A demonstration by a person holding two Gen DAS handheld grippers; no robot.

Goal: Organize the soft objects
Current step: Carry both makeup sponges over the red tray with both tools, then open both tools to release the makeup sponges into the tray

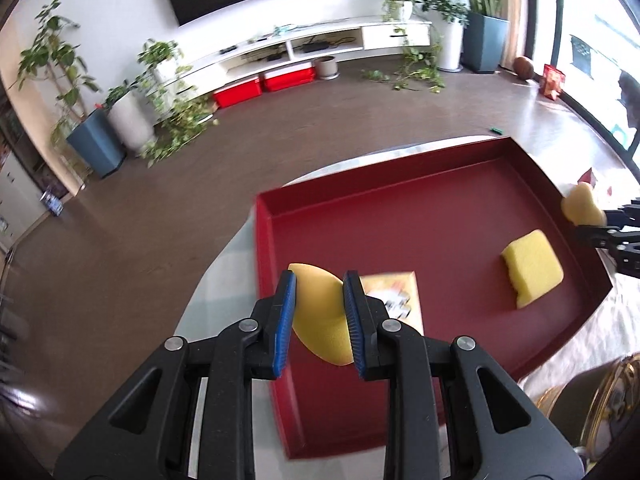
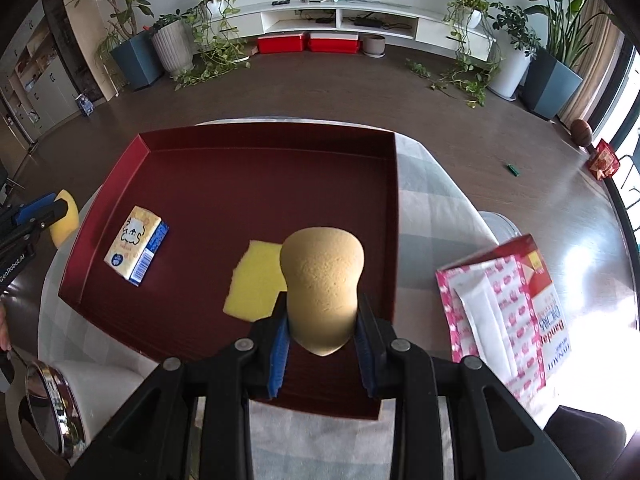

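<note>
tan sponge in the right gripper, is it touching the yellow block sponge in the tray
Cannot tell. In the right wrist view the tan sponge overlaps the yellow block sponge; in the left wrist view it sits by the red tray rim, seemingly apart.

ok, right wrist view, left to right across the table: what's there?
left gripper with yellow sponge → tissue pack → flat yellow sponge → tan sponge in right gripper → pink box

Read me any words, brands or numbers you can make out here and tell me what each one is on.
"GenRobot.AI": white print on the left tongs, its first letter cut off at the picture's edge.
"Dandal": red letters, upside down, on the pink bag; the dark print beside them is too distorted to read.
Tissue pack in the tray: cartoon drawing and small print, too small to read.
</note>
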